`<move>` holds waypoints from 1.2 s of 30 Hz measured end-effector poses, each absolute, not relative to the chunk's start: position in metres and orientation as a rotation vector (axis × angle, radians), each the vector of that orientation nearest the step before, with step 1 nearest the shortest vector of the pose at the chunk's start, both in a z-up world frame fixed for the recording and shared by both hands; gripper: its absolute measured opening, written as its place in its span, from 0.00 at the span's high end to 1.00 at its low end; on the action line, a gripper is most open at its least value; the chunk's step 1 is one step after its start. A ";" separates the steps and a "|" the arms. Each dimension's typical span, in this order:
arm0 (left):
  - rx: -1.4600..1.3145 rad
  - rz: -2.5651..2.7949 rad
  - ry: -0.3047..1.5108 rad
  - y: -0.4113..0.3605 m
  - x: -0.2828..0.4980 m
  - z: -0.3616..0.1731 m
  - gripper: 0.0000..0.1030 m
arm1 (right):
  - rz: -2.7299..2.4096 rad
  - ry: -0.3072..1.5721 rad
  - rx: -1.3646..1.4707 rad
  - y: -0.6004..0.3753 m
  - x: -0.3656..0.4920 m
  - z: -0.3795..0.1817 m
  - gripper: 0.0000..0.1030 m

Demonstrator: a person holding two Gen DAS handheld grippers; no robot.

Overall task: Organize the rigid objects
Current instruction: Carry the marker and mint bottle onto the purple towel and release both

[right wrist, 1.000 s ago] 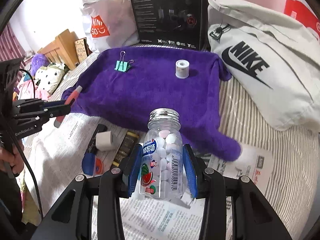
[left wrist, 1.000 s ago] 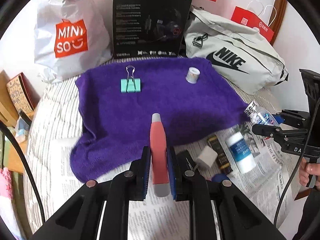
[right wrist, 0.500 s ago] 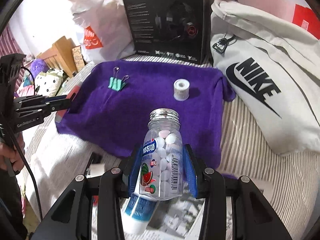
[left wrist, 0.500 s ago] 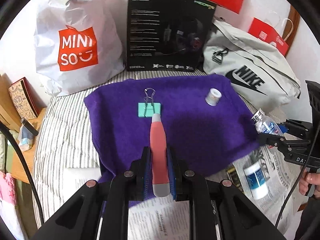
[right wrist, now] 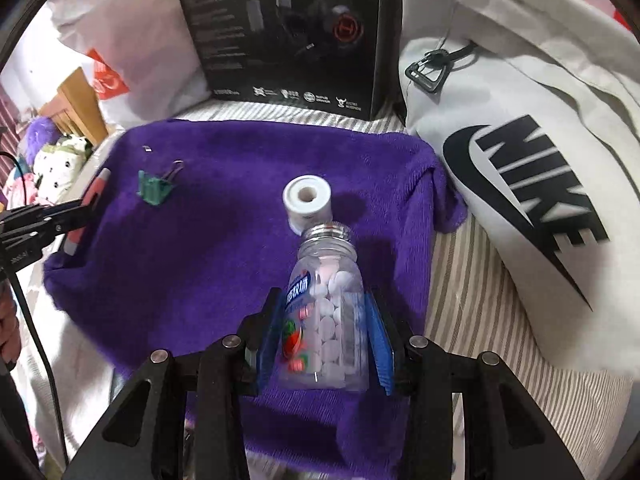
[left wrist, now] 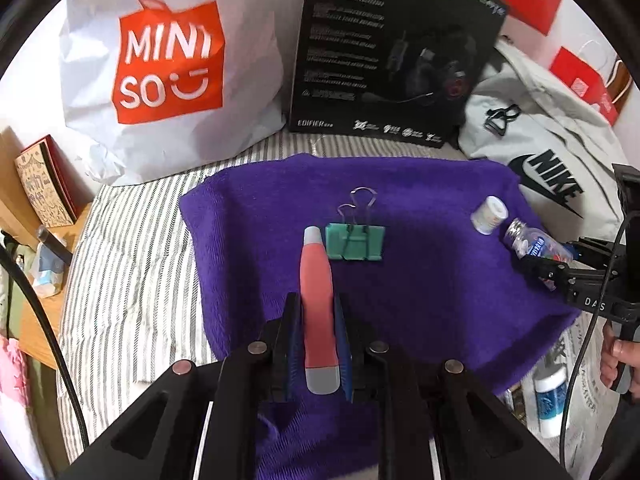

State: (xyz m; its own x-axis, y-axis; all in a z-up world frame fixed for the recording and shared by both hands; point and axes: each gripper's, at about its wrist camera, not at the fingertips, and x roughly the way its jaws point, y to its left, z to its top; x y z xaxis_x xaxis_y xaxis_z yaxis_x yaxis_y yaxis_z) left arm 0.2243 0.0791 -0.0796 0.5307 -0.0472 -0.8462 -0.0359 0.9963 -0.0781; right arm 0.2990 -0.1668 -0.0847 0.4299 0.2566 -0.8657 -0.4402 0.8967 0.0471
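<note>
My left gripper (left wrist: 316,336) is shut on a coral-pink pen-shaped tool with grey ends (left wrist: 317,300), held over the purple towel (left wrist: 248,248); its tip reaches beside a green binder clip (left wrist: 355,242) lying on the towel. My right gripper (right wrist: 325,336) is shut on a clear bottle of white tablets (right wrist: 326,312) with a silver cap, above the towel (right wrist: 216,248), its cap close to a small white tape roll (right wrist: 306,202). In the right wrist view the left gripper (right wrist: 86,208) with the pink tool shows at the left edge, next to the clip (right wrist: 153,191).
At the back stand a white Miniso bag (left wrist: 168,72), a black headset box (left wrist: 392,52) and a grey Nike bag (right wrist: 520,152). A white bottle (left wrist: 552,400) lies on newspaper at the right. A hand (left wrist: 618,360) holds the right gripper. The striped bedsheet (left wrist: 120,272) surrounds the towel.
Both grippers have moved forward over the towel with their objects. The pink tool's tip has come beside the clip, and the bottle's cap has neared the tape roll.
</note>
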 end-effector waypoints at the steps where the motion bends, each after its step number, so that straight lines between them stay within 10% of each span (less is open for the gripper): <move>1: -0.091 -0.001 1.018 0.080 0.228 -0.083 0.84 | 0.424 1.048 -0.199 -0.165 0.305 -0.087 0.60; 21: -0.057 0.031 1.058 0.079 0.260 -0.106 0.84 | 0.429 1.044 -0.227 -0.152 0.323 -0.102 0.59; 29: -0.051 -0.002 1.083 0.064 0.243 -0.108 0.43 | 0.469 1.070 -0.207 -0.153 0.304 -0.099 0.41; 36: -0.043 0.028 1.102 0.052 0.216 -0.102 0.43 | 0.457 1.047 -0.136 -0.180 0.257 -0.075 0.39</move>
State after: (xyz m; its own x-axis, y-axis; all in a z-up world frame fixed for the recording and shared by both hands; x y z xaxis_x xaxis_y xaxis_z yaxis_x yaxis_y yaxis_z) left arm 0.2162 0.0515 -0.1023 0.4515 0.0007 -0.8923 -0.0440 0.9988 -0.0214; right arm 0.2572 -0.1802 -0.0749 0.4165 0.2992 -0.8585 -0.4261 0.8984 0.1063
